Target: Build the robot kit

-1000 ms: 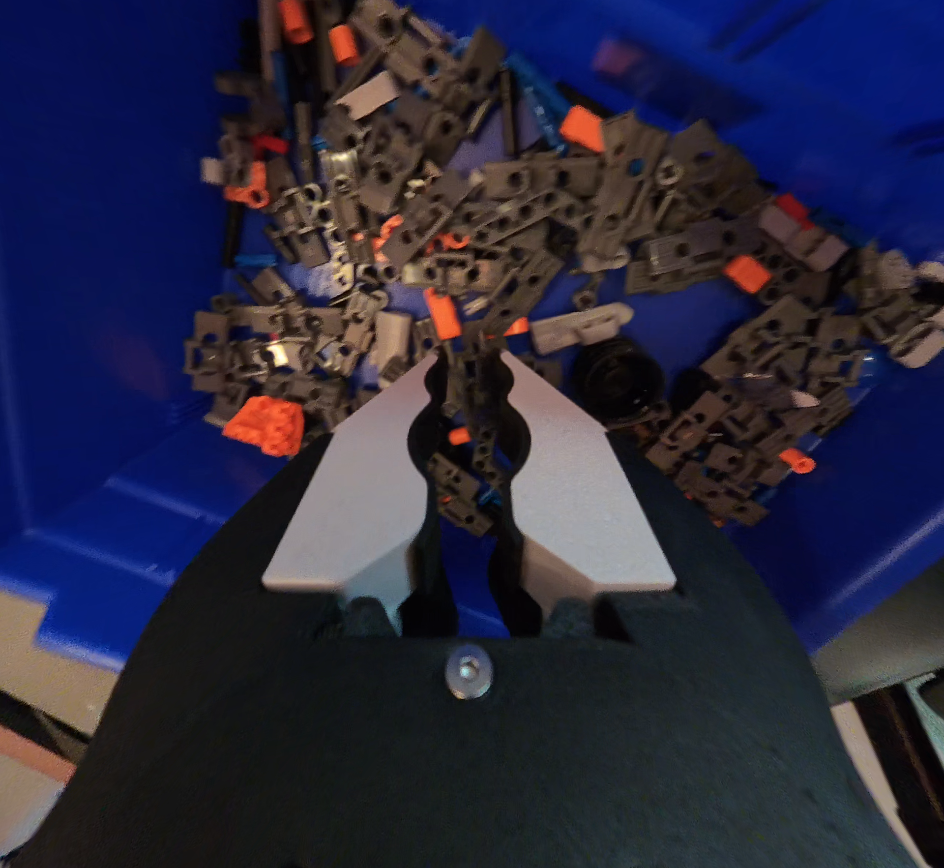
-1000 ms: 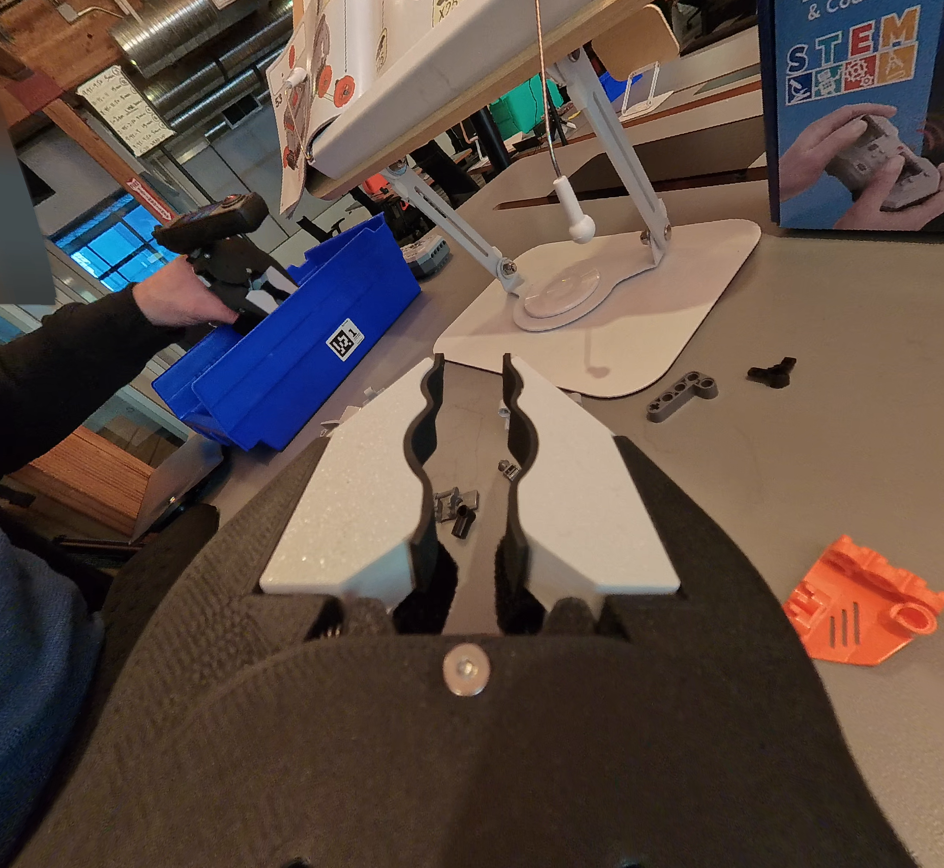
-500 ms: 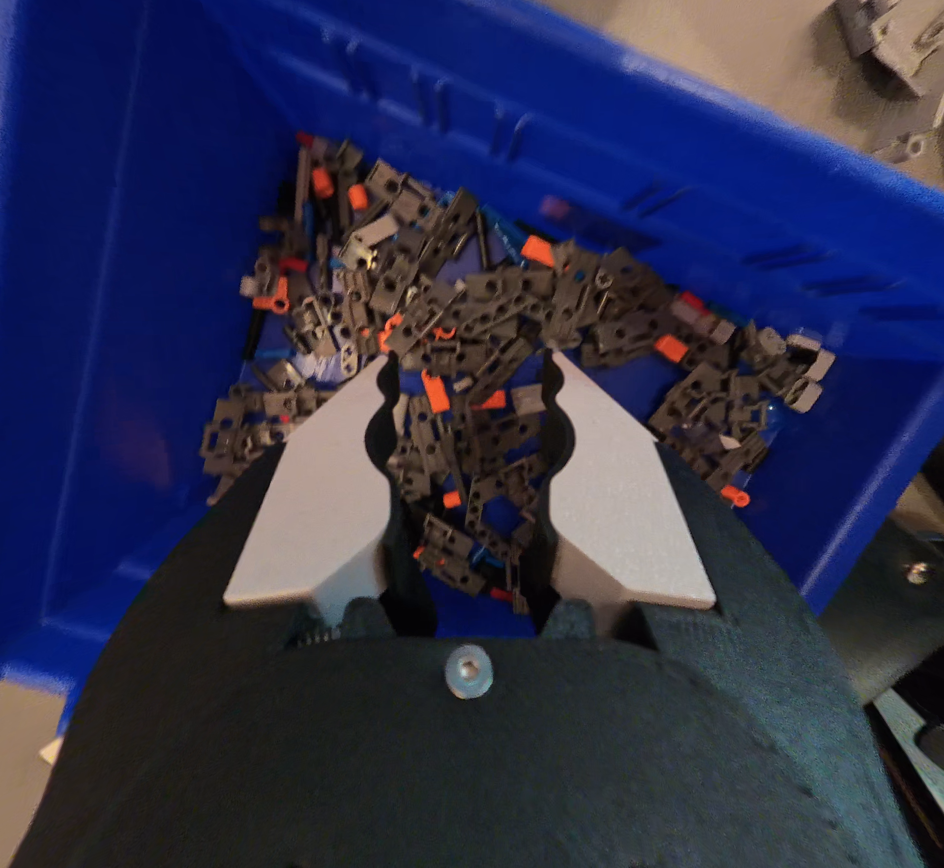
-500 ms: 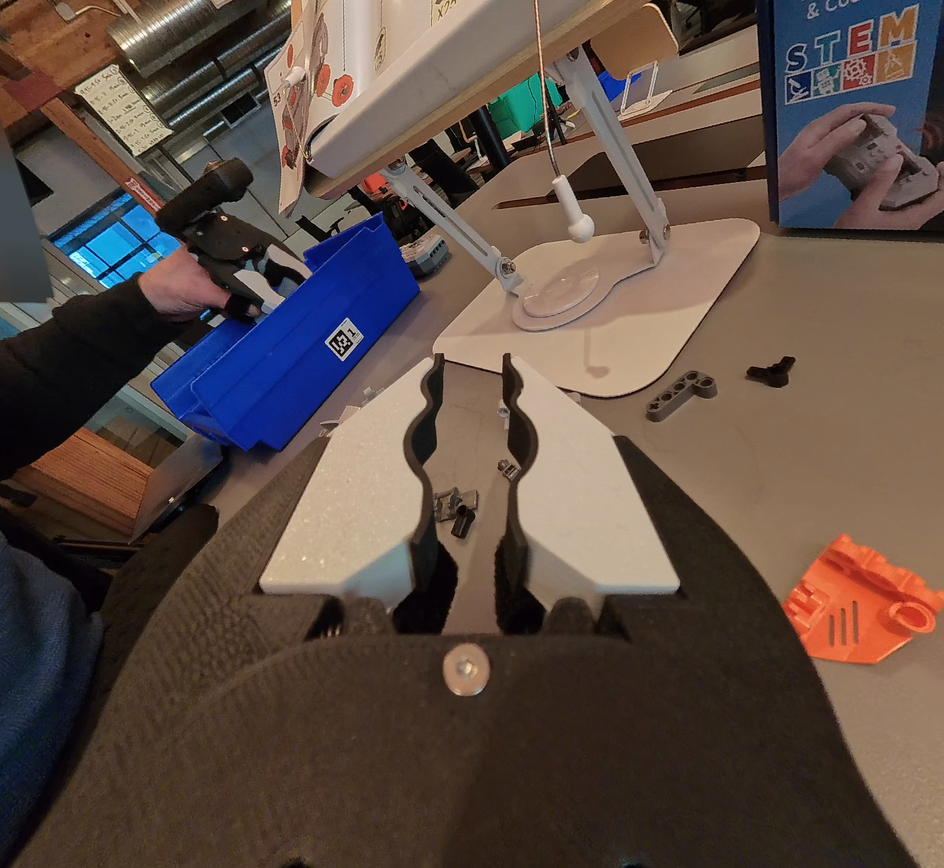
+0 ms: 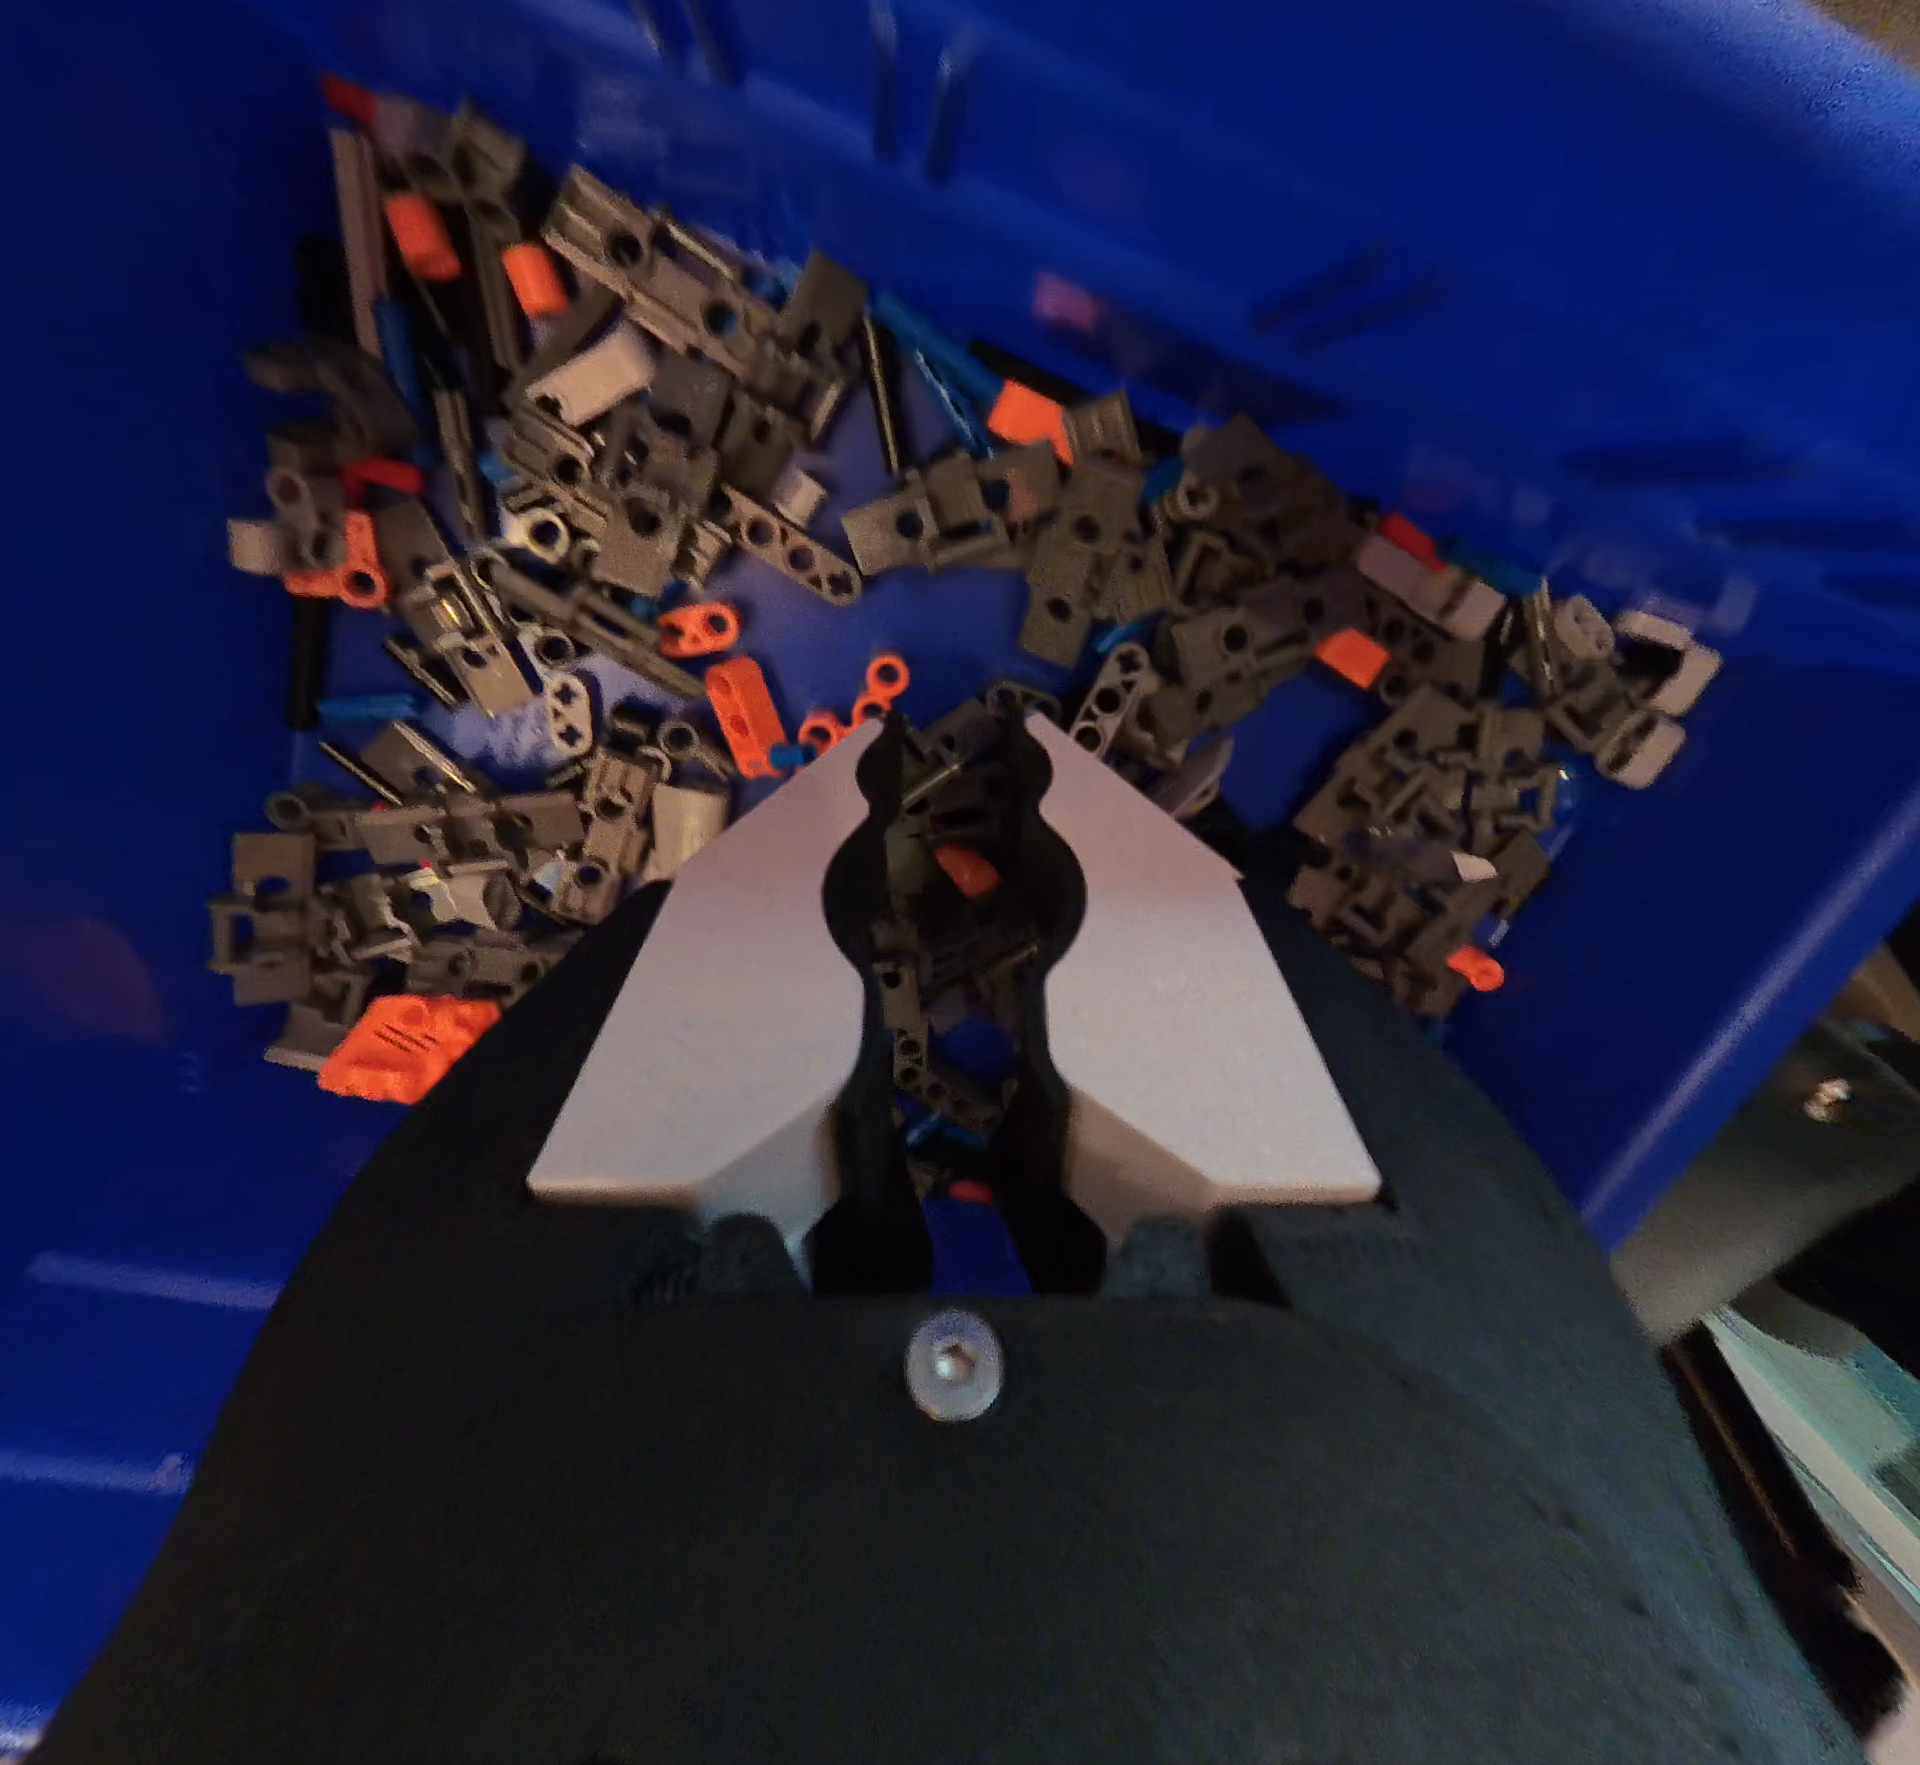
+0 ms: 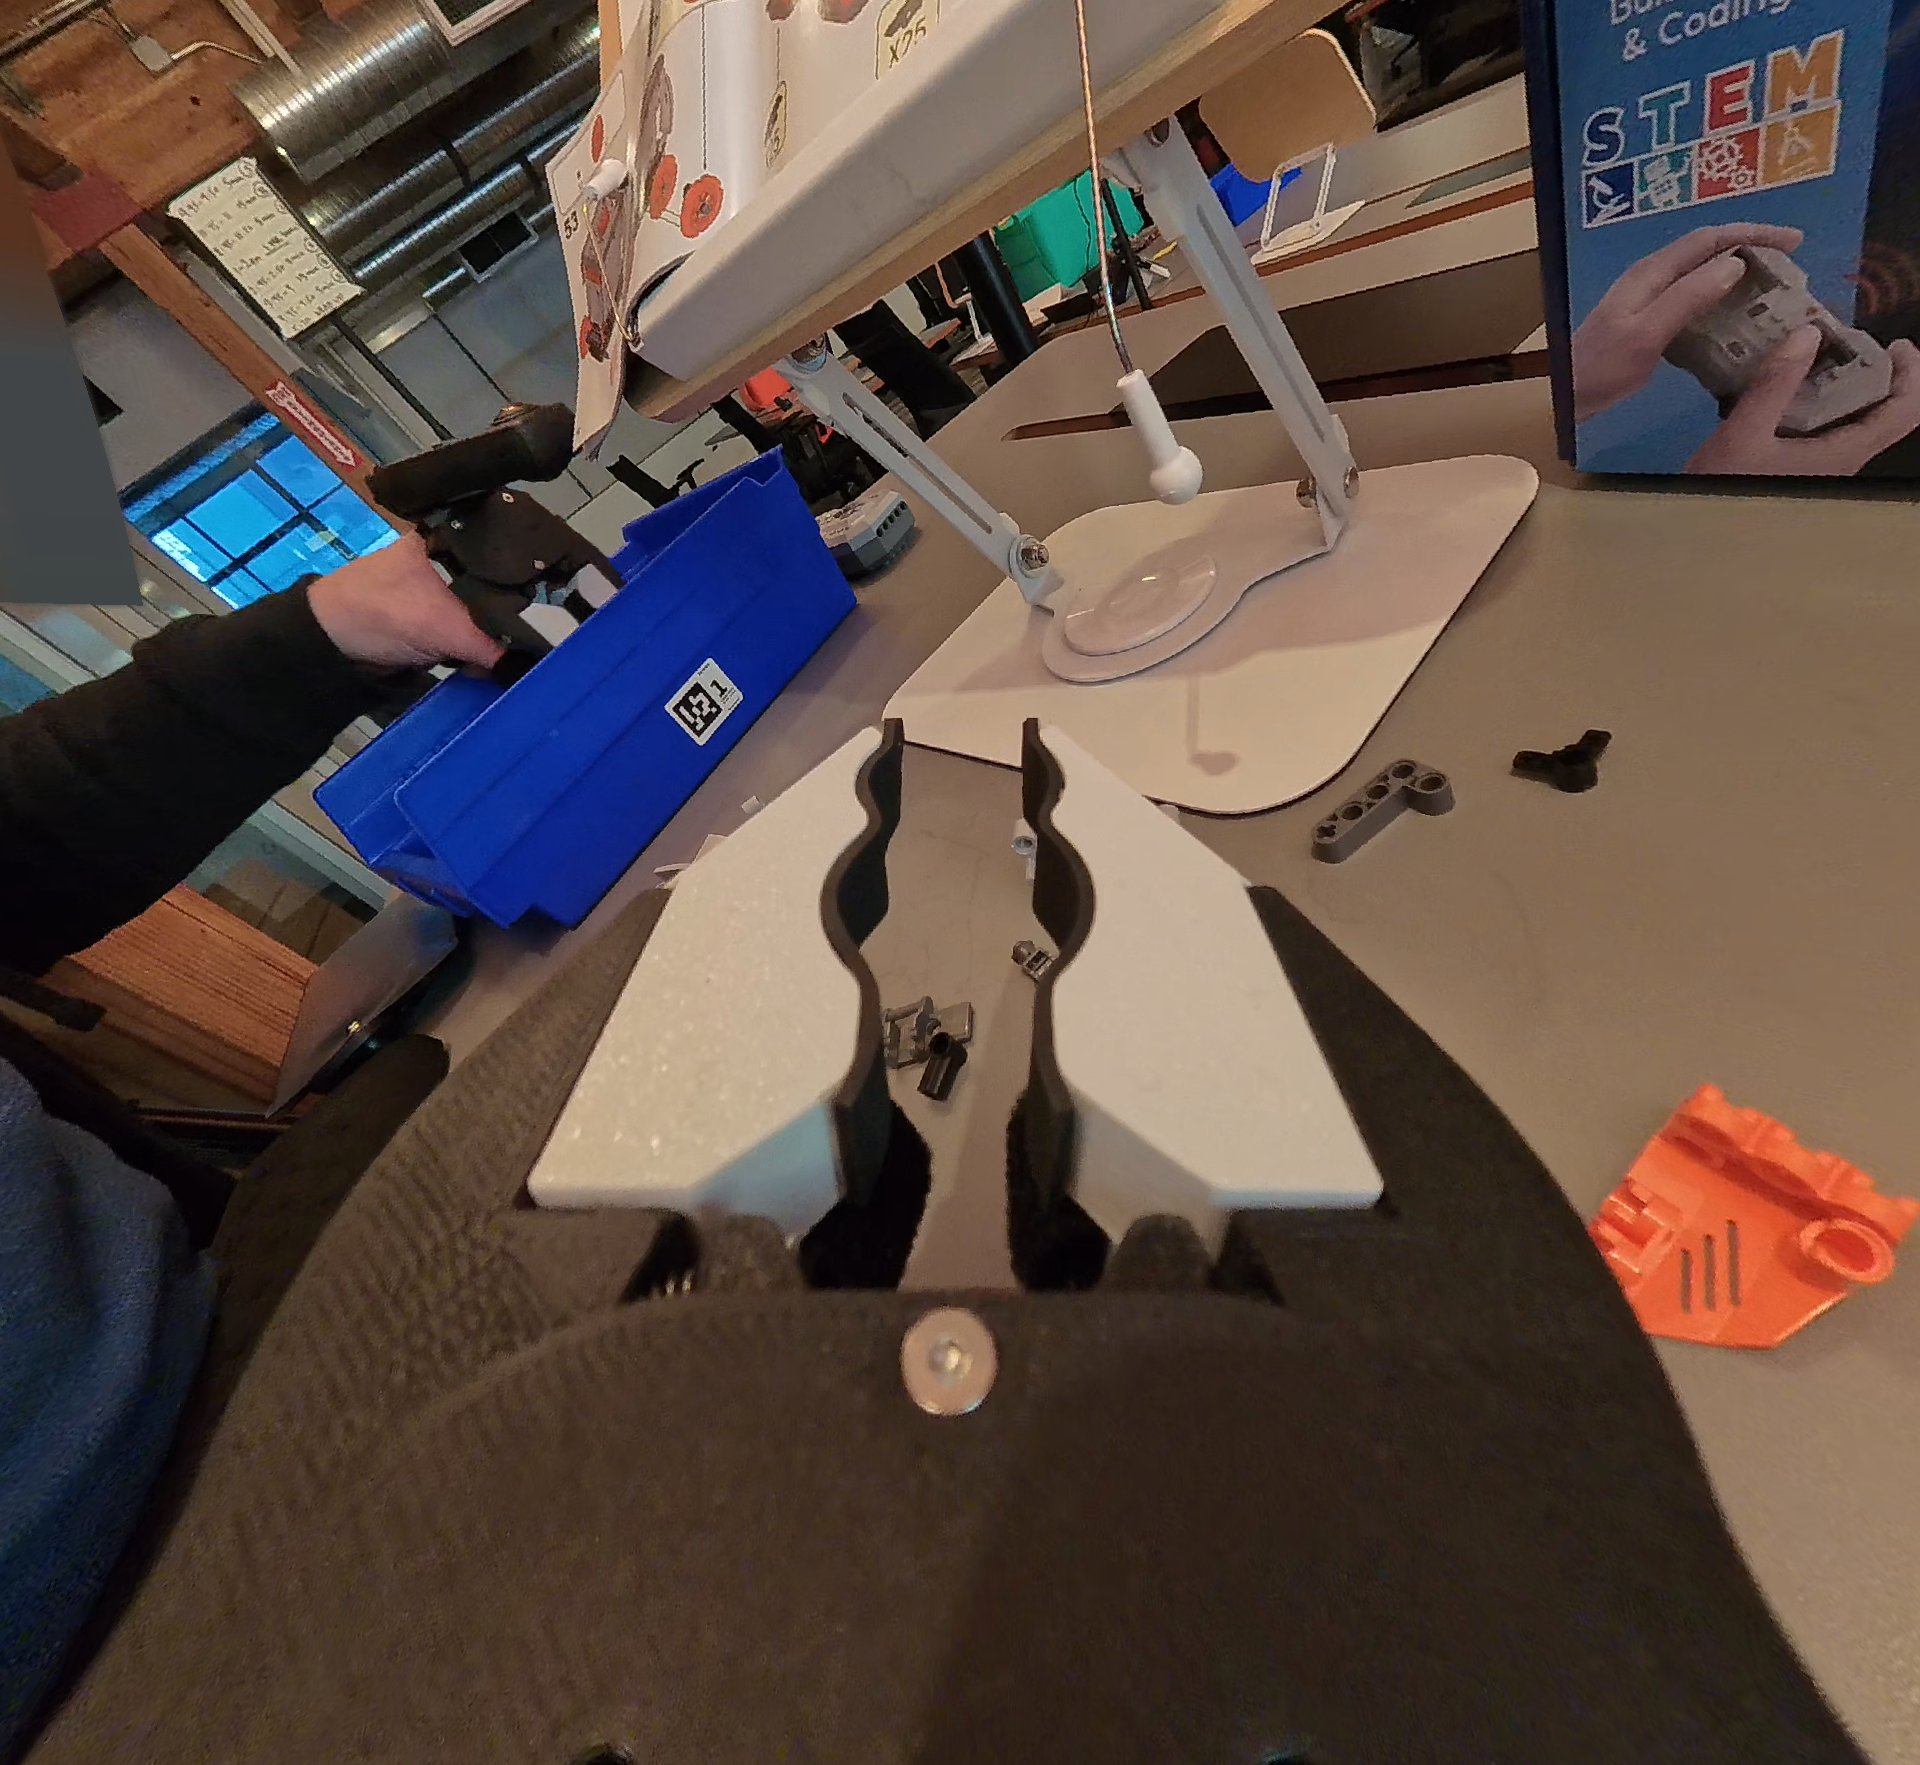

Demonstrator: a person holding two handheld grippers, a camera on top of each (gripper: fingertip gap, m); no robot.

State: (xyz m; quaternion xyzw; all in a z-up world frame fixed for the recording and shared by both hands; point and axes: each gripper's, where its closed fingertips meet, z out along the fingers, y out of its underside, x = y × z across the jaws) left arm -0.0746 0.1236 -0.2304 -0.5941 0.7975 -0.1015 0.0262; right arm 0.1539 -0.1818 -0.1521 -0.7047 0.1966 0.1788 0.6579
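Observation:
My left gripper [image 5: 954, 728] is down inside a blue bin [image 5: 1143, 105], on a pile of dark grey and orange building pieces [image 5: 644, 489]. Its jaws stand a narrow gap apart with dark grey pieces between them; the blurred view does not show whether they grip one. An orange panel [image 5: 400, 1055] lies at the pile's near left. My right gripper [image 6: 961, 739] is open and empty, low over the grey table [image 6: 1558, 936]. A few small grey and black pieces [image 6: 928, 1040] lie on the table between its fingers. It also shows the bin [image 6: 582, 759] and a hand [image 6: 384, 614] holding the left gripper.
A grey bent beam [image 6: 1377, 806], a small black piece [image 6: 1564, 759] and an orange panel [image 6: 1745, 1232] lie to the right. A white book stand [image 6: 1299, 666] holding an instruction booklet stands ahead. A blue printed box [image 6: 1714, 157] is at the far right. The gap from one gripper's tips to the other's is roughly 40 cm.
The left gripper opened wide and lifted above the pile half a second ago; now it is back down among the pieces with its jaws narrowed. The right gripper has not moved.

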